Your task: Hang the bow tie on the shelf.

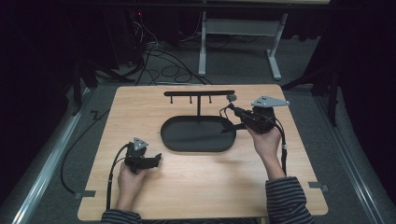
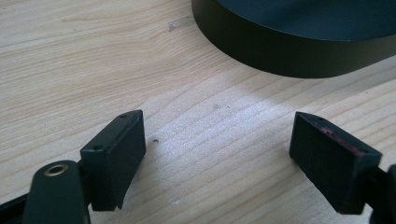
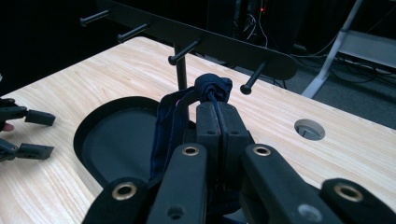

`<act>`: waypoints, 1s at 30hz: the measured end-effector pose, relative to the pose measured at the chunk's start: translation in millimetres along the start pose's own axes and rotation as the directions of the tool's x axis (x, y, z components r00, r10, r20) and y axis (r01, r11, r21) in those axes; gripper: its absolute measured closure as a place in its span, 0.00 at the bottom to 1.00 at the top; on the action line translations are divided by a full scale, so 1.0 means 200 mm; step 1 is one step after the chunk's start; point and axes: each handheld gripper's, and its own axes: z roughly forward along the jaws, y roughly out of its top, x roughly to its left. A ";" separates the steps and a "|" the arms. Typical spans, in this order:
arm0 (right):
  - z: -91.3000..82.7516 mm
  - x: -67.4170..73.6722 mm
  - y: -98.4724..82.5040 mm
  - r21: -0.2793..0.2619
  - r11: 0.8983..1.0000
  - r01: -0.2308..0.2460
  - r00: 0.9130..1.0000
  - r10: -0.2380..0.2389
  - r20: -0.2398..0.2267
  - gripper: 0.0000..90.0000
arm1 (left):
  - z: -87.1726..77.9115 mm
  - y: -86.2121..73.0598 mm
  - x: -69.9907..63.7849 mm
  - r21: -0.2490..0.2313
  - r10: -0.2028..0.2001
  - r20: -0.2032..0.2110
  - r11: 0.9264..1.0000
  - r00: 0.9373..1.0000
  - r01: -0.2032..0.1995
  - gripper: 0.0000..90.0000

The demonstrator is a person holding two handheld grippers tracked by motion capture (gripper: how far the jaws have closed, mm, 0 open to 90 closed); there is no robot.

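At the left of the high view, the left gripper is held low over the wooden table, near the left end of the black oval tray; in the left gripper view its jaws are seen well apart with only bare wood between them. Behind the tray a black T-shaped rack with short pegs is stood upright. To the right, the right gripper is raised above the tray's right end, its jaws pressed together on a dark blue fabric loop, seemingly a hair tie. The loop is bunched at the jaw tips, and a length of it is draped down the jaws' left side toward the tray, so its long axis is judged to run roughly vertically, the bunched end pointing up toward the pegs. If the loop is meant for a peg, a miss could be caused by the narrow, collapsed opening; the loop could also be snagged on a neighbouring peg or be dropped into the tray if the grip is eased too soon.
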 end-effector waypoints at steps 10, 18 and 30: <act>0.03 -0.02 0.05 -0.006 1.000 0.000 1.000 0.000 0.021 1.00 | 0.00 0.00 0.00 0.000 0.000 0.000 1.000 1.000 0.000 0.21; 0.07 -0.04 0.08 -0.002 1.000 -0.006 0.999 0.006 0.044 1.00 | 0.00 0.00 0.00 0.000 0.000 0.000 1.000 1.000 0.000 0.21; 0.16 -0.10 0.10 0.021 0.999 -0.031 0.995 0.029 0.096 1.00 | 0.00 0.00 0.00 0.000 0.000 0.000 1.000 1.000 0.000 0.21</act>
